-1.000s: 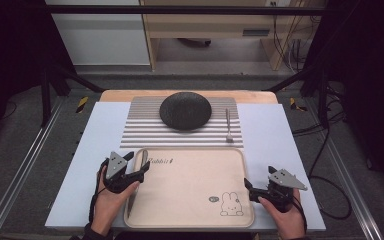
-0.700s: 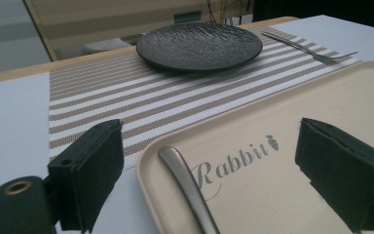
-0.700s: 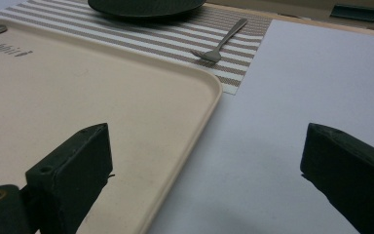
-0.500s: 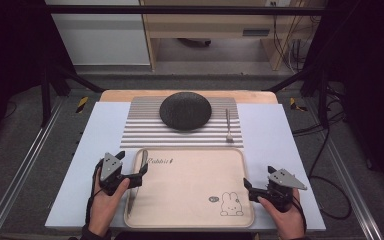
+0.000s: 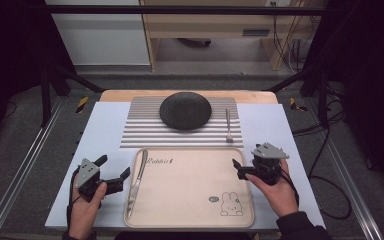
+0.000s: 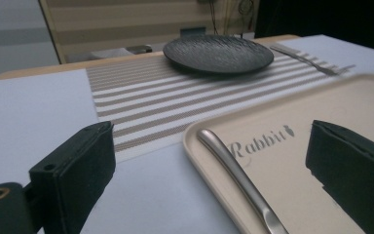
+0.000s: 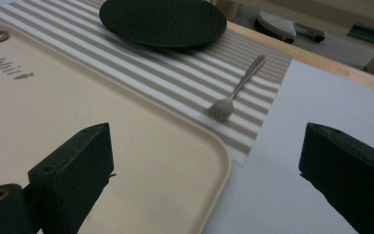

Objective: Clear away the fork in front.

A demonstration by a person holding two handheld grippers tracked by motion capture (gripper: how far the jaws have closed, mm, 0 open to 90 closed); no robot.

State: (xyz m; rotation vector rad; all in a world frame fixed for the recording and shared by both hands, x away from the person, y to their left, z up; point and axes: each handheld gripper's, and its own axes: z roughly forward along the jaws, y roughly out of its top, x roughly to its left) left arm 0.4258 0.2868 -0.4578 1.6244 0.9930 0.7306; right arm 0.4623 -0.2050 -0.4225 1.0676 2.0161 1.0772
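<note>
Left claw (image 5: 114, 173), lower left of the high view: jaws wide apart, holding nothing, just beside the tray (image 5: 190, 220); in the left gripper view they straddle the tray's rim and the knife (image 6: 238, 178). Knife lies along the tray's left edge; judged stiff, smooth metal, light, slippery and lying flat; best pinched across the handle, mid-length. Right claw (image 5: 238, 169), lower right of the high view: also wide, empty, over the tray's right edge; fork (image 7: 236, 90) on the striped mat beyond.

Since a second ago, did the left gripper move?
Yes. The left gripper slid back toward the person and outward, away from the knife at the tray's left edge. Its fingers are open.
</note>
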